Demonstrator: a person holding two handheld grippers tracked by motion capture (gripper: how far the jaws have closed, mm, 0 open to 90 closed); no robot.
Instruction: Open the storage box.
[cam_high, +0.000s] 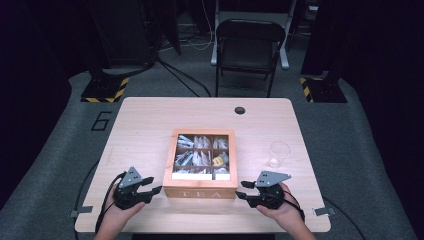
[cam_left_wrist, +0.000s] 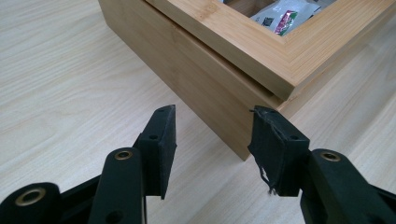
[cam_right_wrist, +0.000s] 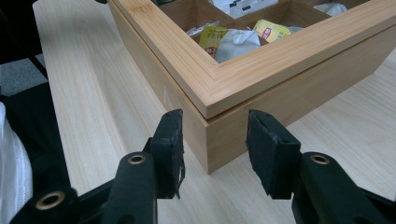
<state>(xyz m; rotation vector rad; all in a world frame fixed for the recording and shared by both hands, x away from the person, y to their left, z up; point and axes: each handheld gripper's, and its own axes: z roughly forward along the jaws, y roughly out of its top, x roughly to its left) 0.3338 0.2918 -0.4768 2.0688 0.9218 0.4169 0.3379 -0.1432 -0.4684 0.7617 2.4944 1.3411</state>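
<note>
Tea box (cam_high: 200, 187) sits mid-tabletop (cam_high: 145, 117), lid down. My left hand-held gripper (cam_high: 153, 189) and right hand-held gripper (cam_high: 241, 190) frame its two near corners, jaws apart, nothing clamped; the lid is not yet lifted.

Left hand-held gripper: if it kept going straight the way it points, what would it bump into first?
Most likely the near left corner of the wooden tea box, which sits just ahead between the open jaws of the left hand-held gripper.

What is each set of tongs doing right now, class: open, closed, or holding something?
Left tongs: open, straddling a front corner of the tea box, not gripping.
Right tongs: open, straddling the other front corner, not gripping.
</note>
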